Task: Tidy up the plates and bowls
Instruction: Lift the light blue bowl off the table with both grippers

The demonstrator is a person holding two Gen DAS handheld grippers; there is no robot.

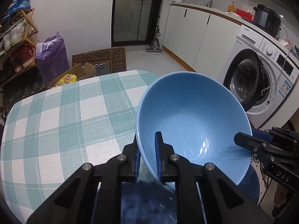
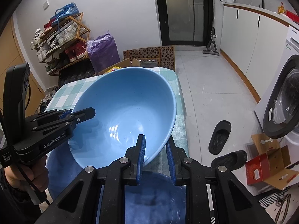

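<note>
Above the checked table (image 1: 56, 115), the blue bowl (image 1: 190, 115) tilts, its mouth facing me and its far rim toward twelve o'clock. My left gripper (image 1: 147, 158) clamps its rim at seven o'clock with one finger inside and one outside, and my right gripper (image 2: 156, 156) clamps the rim at four o'clock.

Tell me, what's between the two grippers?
The light blue bowl. The left gripper pinches one side of its rim, the right gripper the opposite side. Both wrist views show it.

washing machine (image 1: 261, 71), shoe rack (image 2: 61, 43), slippers (image 2: 220, 136)
</note>
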